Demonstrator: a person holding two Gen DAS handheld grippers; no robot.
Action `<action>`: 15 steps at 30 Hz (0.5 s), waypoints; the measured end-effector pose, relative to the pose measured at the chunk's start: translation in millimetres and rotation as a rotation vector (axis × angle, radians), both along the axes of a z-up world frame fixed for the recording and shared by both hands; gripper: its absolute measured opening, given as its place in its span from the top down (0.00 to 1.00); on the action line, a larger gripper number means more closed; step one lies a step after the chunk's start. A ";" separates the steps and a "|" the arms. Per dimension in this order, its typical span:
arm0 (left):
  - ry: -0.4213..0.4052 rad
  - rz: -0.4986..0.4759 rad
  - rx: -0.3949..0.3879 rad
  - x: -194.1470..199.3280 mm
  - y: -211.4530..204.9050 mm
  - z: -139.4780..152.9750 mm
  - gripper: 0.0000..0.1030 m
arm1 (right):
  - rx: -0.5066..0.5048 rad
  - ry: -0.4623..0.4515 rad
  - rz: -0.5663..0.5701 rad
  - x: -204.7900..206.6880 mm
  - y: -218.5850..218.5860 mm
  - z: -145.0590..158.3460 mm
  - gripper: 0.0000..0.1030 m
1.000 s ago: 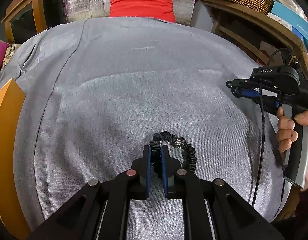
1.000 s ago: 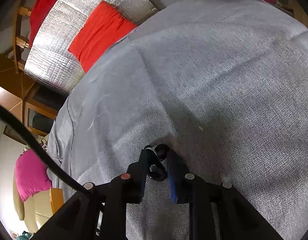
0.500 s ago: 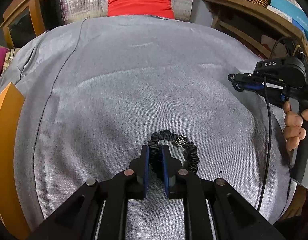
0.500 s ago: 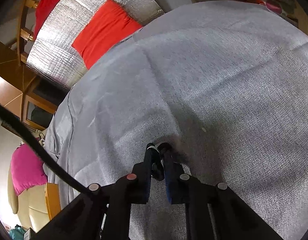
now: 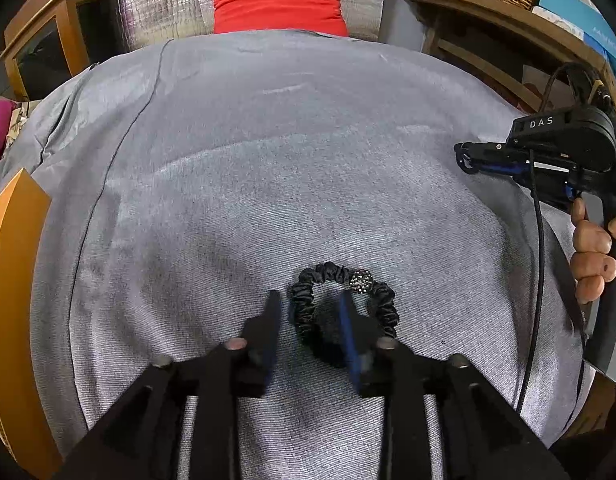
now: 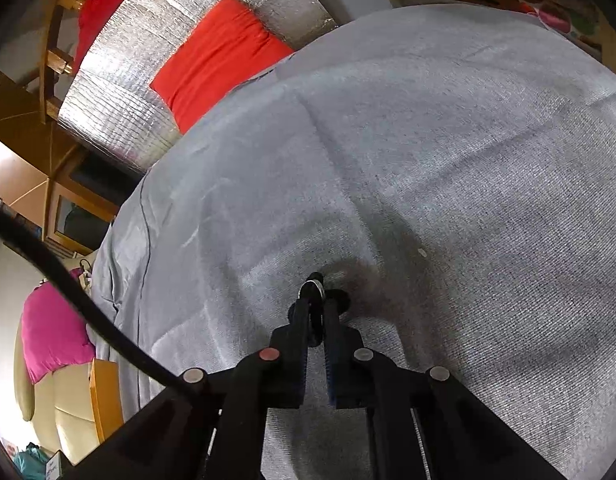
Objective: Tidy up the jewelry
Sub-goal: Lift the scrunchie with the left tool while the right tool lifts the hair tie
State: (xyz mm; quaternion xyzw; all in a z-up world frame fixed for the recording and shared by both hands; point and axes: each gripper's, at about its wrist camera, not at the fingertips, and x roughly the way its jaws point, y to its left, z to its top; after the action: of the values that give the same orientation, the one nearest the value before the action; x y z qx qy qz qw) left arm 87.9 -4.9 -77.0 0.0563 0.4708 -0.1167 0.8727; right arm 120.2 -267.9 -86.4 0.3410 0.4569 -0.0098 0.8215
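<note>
While the black ruched bracelet [image 5: 342,312] with its sparkly bead lies flat on the grey cloth [image 5: 268,160], the left gripper [image 5: 308,320] stands spread over it — jaws just opened, one side of the loop between them, pads pressing nothing. The band's bead sits at about one o'clock from the fingertips. At three o'clock, the right gripper [image 5: 466,158] hovers over the cloth, a hand [image 5: 592,252] on its handle.

From the right wrist, the right gripper [image 6: 317,304] is pressed together on a small dark piece [image 6: 318,286] with a pale metal glint; what it is cannot be told. It sits at twelve o'clock, right at the fingertips, close above the cloth.

The risk, by the look of it: the tiny piece slipping from so shallow a pinch, or the left jaws snagging the bracelet on withdrawal.
</note>
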 end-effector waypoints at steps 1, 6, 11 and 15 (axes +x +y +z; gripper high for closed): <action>-0.002 0.001 0.008 -0.4 -1.4 0.0 0.56 | 0.004 0.003 -0.001 -0.1 -1.5 -1.2 0.93; 0.003 0.009 0.011 0.5 -2.3 -0.9 0.51 | 0.065 0.012 -0.012 -2.5 -10.7 -5.2 0.89; 0.007 0.004 0.005 -0.8 -2.4 1.1 0.49 | 0.137 0.018 -0.069 -5.8 -26.1 -9.7 0.71; 0.012 0.001 -0.008 -0.9 1.2 1.2 0.49 | 0.159 0.013 -0.082 -4.7 -28.0 -12.0 0.71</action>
State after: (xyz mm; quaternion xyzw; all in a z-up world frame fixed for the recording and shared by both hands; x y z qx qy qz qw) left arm 87.1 -3.7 -75.8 0.0518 0.4756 -0.1186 0.8701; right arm 115.5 -295.9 -98.4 0.4234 0.4471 -0.0090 0.7879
